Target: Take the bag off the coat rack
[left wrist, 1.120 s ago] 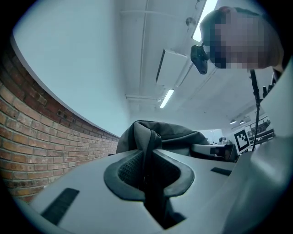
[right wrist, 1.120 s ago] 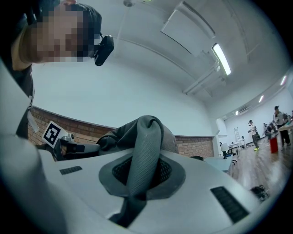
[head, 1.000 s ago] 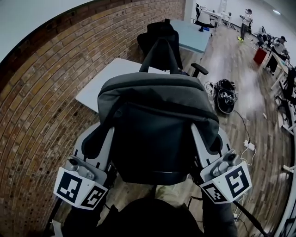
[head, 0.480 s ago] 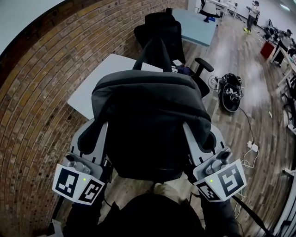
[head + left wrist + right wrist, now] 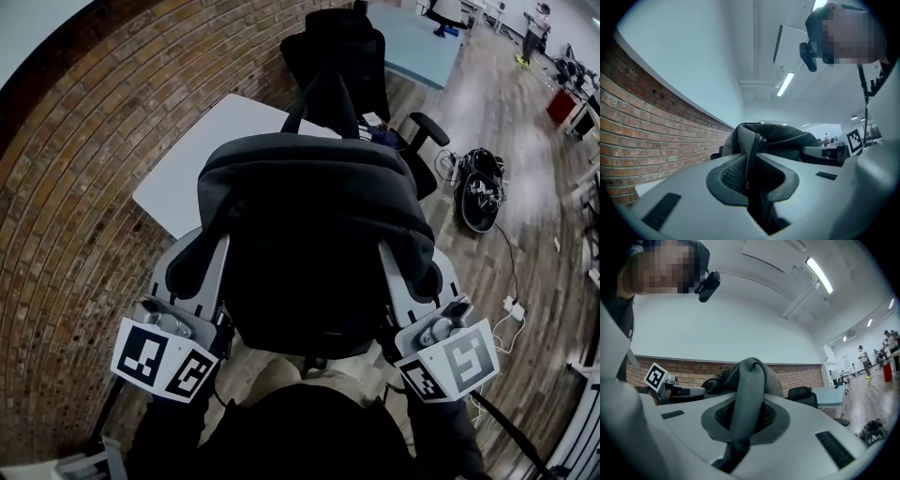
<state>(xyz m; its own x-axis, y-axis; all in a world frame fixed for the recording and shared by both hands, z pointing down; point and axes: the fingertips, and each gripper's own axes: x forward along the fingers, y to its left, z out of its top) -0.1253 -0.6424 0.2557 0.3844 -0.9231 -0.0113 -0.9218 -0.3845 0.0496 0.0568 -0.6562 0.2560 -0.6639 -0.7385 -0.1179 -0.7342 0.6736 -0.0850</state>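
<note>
Since a second ago the room behind has slid: the white table (image 5: 187, 183) now shows more of its top at the upper left of the head view, and the black bundle on the floor (image 5: 480, 187) sits further right. The bag (image 5: 314, 216) has kept its place in the middle of the frame. We judge that we are turning with the load, not shifting our grip on it.

It is a dark grey backpack, held up in front of us with its top handle (image 5: 323, 94) pointing away, towards the office chair (image 5: 342, 52). No coat rack shows in any view, so we take the bag to be already off its hook and hanging from us alone.

Our left gripper (image 5: 752, 176) has its jaws pinched on a grey edge of the bag with a dark seam (image 5: 751, 150), and the fabric rises straight out between the pads. Our right gripper (image 5: 743, 420) is clamped nearly flat on a grey mesh strap (image 5: 749, 385), which loops up and over from the pads.

Holding one side in each gripper spreads the weight and keeps the bag level and square to us, clear of the brick wall (image 5: 75, 206) along the left of the frame.
</note>
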